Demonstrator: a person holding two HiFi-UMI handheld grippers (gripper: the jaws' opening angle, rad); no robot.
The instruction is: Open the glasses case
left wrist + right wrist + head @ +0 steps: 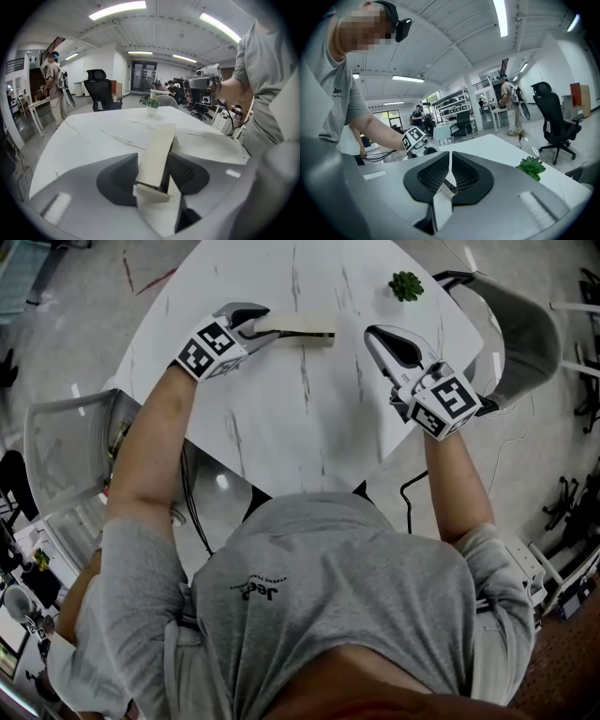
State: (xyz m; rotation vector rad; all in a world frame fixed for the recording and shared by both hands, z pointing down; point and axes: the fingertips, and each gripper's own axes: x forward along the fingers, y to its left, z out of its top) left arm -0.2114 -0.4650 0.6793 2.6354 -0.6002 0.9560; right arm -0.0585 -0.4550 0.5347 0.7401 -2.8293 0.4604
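Note:
A long cream glasses case lies on the white marble table at the far side, closed as far as I can see. My left gripper has the case's left end between its jaws. In the left gripper view the case runs away from me, with both dark pads pressed against its sides. My right gripper hovers to the right of the case, apart from it, pointing toward the far edge. Its jaws meet at the tips in the right gripper view, with nothing between them.
A small green potted plant stands near the table's far right edge. A grey chair sits to the right of the table and a clear chair to the left. People and office chairs are far off in the room.

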